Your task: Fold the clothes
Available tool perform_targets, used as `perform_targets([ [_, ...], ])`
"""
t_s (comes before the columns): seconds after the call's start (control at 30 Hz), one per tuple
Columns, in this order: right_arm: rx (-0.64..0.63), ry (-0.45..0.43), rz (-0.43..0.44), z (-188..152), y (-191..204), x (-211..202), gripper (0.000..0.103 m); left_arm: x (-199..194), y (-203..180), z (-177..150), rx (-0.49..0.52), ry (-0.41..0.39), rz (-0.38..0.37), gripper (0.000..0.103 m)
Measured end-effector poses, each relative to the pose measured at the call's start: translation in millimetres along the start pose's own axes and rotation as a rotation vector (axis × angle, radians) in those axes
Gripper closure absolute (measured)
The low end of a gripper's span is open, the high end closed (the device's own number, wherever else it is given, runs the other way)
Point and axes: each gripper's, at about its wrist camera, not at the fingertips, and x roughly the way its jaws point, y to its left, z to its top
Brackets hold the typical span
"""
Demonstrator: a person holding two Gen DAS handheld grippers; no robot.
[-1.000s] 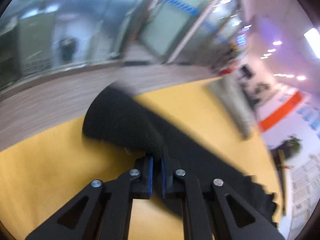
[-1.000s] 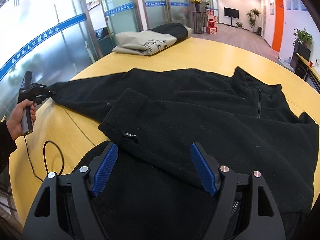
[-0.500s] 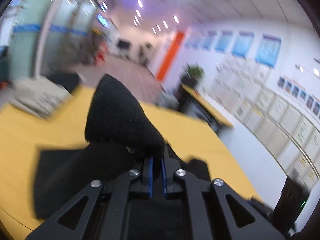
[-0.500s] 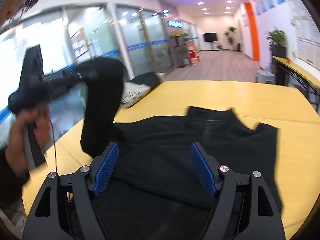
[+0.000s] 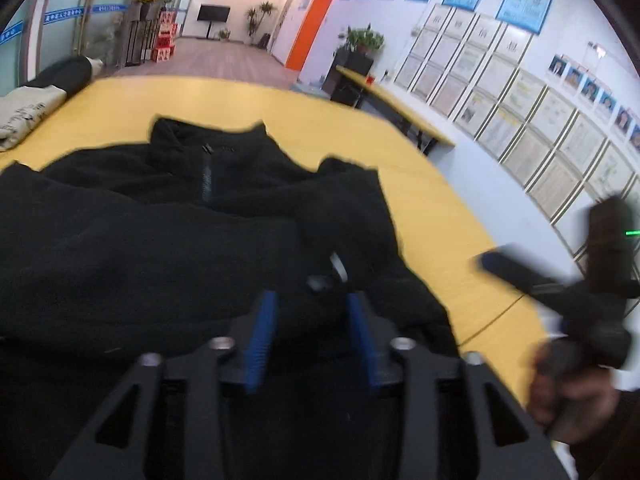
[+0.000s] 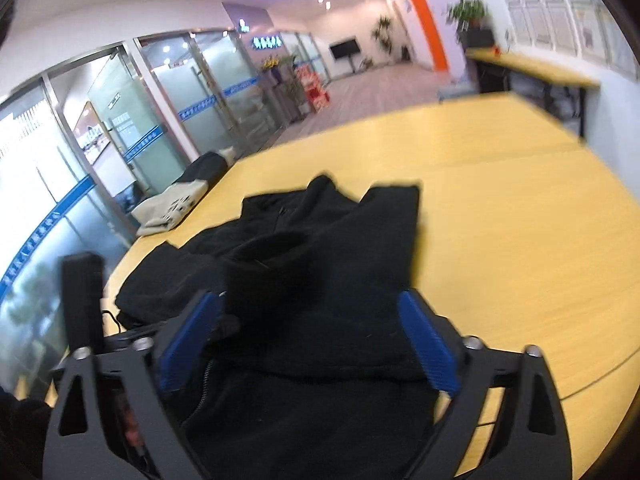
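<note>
Left gripper (image 5: 312, 332) is over the black fleece (image 5: 160, 248), blue pads parting right now. A bunched sleeve end (image 5: 320, 280) sits in the gap between them, but the pads look clear of it on both sides, so nothing is pinched. The view is blurred, so any light contact at the pad faces is hard to judge.

Right gripper (image 6: 308, 344) is spread wide and opening further. Its blue pads (image 6: 430, 352) stand well apart over the lower part of the fleece (image 6: 320, 320). A raised, tube-like sleeve cuff (image 6: 268, 272) stands just ahead of the left pad; whether they touch cannot be told. No fabric is gripped.

The fleece lies on the yellow table (image 6: 520, 240), collar and zip toward the far side, one sleeve folded in over the body. In the left view the right gripper (image 5: 520, 268) shows at the right edge, held in a hand (image 5: 572, 396) beside the garment. A beige folded garment (image 6: 168, 208) lies at the table's far left edge, well apart.
</note>
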Motion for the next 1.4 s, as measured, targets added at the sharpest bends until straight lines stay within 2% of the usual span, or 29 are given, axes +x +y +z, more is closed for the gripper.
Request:
perform_targets([
  [0.07, 0.033, 0.063, 0.029, -5, -2, 28, 0.002, -43, 19, 4, 0.01, -0.086, -0.004, 0.027],
  [0.13, 0.061, 0.124, 0.048, -16, -3, 55, 0.003, -74, 34, 5, 0.028, -0.157, 0.023, 0.013],
  [0.17, 0.07, 0.144, 0.043, -22, -4, 66, 0.003, -84, 48, 6, 0.043, -0.186, 0.08, 0.012],
  [0.23, 0.087, 0.189, 0.009, -29, -5, 87, 0.009, -85, 74, 13, 0.044, -0.163, 0.154, 0.012],
  [0.27, 0.077, 0.188, -0.011, -30, -4, 91, 0.015, -80, 90, 9, 0.028, -0.143, 0.182, 0.013],
  [0.33, 0.048, 0.174, -0.05, -29, 0, 95, 0.041, -72, 122, 3, -0.003, -0.102, 0.238, 0.014],
  [0.37, 0.034, 0.167, -0.058, -27, 3, 93, 0.066, -67, 138, 0, -0.017, -0.082, 0.264, 0.016],
  [0.4, 0.021, 0.161, -0.063, -24, 6, 90, 0.08, -61, 149, -4, -0.015, -0.062, 0.276, 0.019],
  [0.5, -0.012, 0.106, -0.066, -13, 16, 68, 0.089, -47, 175, -12, -0.007, -0.036, 0.304, 0.022],
  [0.63, 0.013, -0.005, -0.106, -4, 11, 32, 0.089, -27, 194, -21, -0.019, -0.002, 0.308, 0.022],
  [0.67, 0.037, 0.018, -0.139, -9, -1, 35, 0.089, -23, 199, -23, -0.024, 0.007, 0.308, 0.021],
  [0.7, 0.073, 0.079, -0.17, -16, -18, 45, 0.089, -24, 201, -23, -0.029, 0.006, 0.306, 0.021],
  [0.73, 0.103, 0.152, -0.182, -24, -32, 56, 0.089, -26, 203, -23, -0.033, 0.006, 0.303, 0.021],
  [0.77, 0.086, 0.178, -0.182, -29, -36, 61, 0.088, -27, 206, -23, -0.038, 0.006, 0.301, 0.021],
  [0.87, -0.002, 0.177, -0.206, -27, -30, 58, 0.086, -30, 209, -23, -0.05, 0.02, 0.286, 0.024],
  [0.93, -0.025, 0.181, -0.222, -24, -29, 55, 0.083, -38, 202, -20, -0.015, 0.035, 0.28, 0.026],
  [1.03, -0.046, 0.181, -0.266, -16, -30, 43, 0.073, -64, 176, -9, 0.082, -0.004, 0.201, 0.026],
  [1.1, -0.092, 0.163, -0.342, -9, -21, 29, 0.046, -83, 157, 5, 0.153, -0.07, 0.152, 0.024],
  [1.13, -0.12, 0.133, -0.374, -6, -15, 17, 0.041, -90, 150, 13, 0.182, -0.107, 0.135, 0.021],
  [1.2, -0.163, 0.082, -0.357, 3, 0, 2, 0.036, -99, 143, 32, 0.235, -0.192, 0.108, 0.013],
  [1.27, -0.217, 0.049, -0.269, 17, 21, 11, 0.033, -86, 155, 45, 0.215, -0.218, 0.12, 0.006],
  [1.3, -0.247, 0.044, -0.214, 24, 32, 22, 0.033, -66, 170, 49, 0.172, -0.168, 0.11, 0.006],
  [1.33, -0.273, 0.056, -0.196, 27, 39, 39, 0.033, -46, 185, 53, 0.128, -0.114, 0.101, 0.008],
  [1.37, -0.284, 0.075, -0.202, 27, 40, 53, 0.033, -21, 200, 49, 0.075, -0.018, 0.095, 0.017],
  [1.4, -0.276, 0.109, -0.215, 24, 36, 72, 0.033, 2, 213, 44, 0.028, 0.071, 0.089, 0.02],
])
